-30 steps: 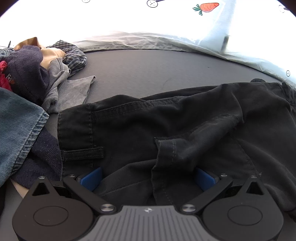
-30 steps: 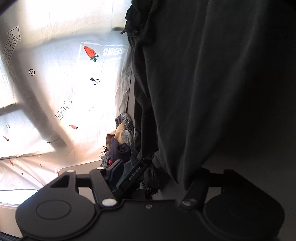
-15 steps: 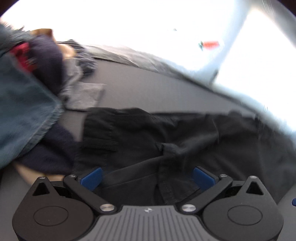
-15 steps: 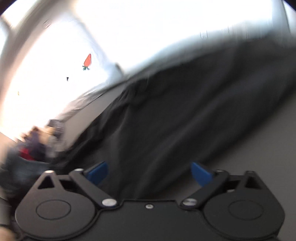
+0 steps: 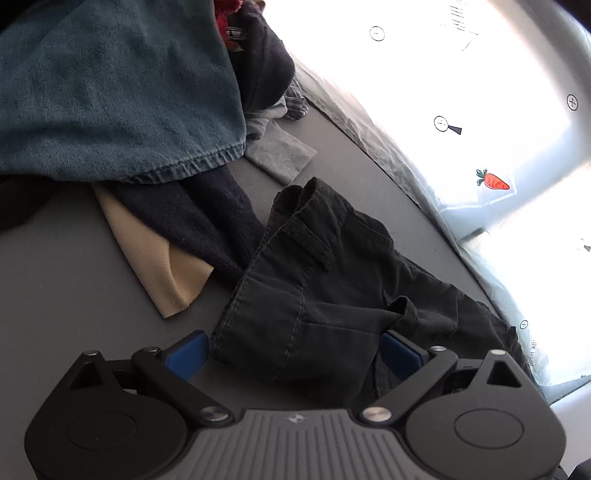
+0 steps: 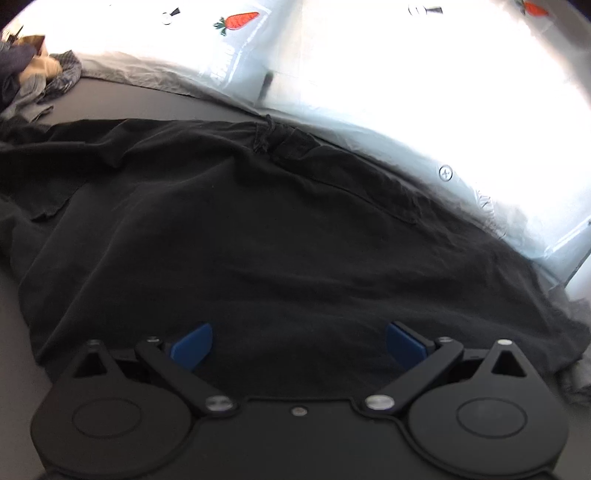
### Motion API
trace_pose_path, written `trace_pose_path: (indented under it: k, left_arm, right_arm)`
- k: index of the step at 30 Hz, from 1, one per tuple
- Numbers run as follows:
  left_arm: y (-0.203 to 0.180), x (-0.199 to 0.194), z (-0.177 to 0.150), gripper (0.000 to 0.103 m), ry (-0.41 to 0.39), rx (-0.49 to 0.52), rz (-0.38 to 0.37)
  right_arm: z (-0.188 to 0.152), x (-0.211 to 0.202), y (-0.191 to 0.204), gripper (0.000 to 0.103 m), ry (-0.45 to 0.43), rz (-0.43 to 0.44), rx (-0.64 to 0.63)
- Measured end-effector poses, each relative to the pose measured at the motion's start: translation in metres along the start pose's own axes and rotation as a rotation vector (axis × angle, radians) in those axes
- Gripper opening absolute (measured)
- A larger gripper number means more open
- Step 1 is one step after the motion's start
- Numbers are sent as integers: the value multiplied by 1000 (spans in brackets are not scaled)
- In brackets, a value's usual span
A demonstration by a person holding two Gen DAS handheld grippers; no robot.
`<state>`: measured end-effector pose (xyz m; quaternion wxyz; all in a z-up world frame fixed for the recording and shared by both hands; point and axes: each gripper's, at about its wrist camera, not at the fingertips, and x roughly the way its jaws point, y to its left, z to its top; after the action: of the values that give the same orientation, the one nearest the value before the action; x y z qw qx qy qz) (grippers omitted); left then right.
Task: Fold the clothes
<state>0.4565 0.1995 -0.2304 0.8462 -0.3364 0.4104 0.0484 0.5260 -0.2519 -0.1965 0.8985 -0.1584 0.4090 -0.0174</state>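
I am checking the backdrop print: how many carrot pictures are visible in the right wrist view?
2. One carrot is at the top, left of centre on the white sheet. A second carrot is cut off at the top right edge. More may lie outside the frame.

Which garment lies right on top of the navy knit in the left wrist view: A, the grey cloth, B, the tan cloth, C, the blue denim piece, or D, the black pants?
C: the hem of the denim drapes over the upper part of the navy knit, while the tan cloth sticks out from under the knit.
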Motion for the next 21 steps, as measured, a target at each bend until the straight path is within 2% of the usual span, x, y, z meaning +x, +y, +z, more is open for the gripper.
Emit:
trace_pose_path:
  k: [2,5,8,12,15,16,17,18,20,21]
  left_arm:
    - [4,3,2,98,24,-39,1]
    - [14,6,-2,98,59,-134,-44]
    - [16,8,-5,98,71,-153,-81]
    - [21,16,-5,98,30,-294,-123]
    - [23,17,-4,95,-31,-420,-90]
    - [21,16,-5,84,-48,-430,-60]
    - [17,14,-4,57,-54,-411,-12]
    - [13,12,-3,44,-53,-368,40]
    - [4,8,1,30,-53,-285,65]
    - [0,5,3,28,-55,-247,65]
  right_arm:
    - [-4,7,-6,103,24,15,15]
    - [-11,11,-15,103,10,46,70]
    - [-21,13,-25,103,1,74,150]
    - [-32,13,-30,103,-19,88,234]
    - [-33,14,-33,103,-29,107,244]
    - [-33,15,-34,103,-31,116,250]
    - [-35,14,-37,103,-32,125,265]
    - [-38,13,-39,103,-33,134,279]
    - [-43,12,-41,103,-42,136,285]
    - [-44,12,-40,103,-47,135,286]
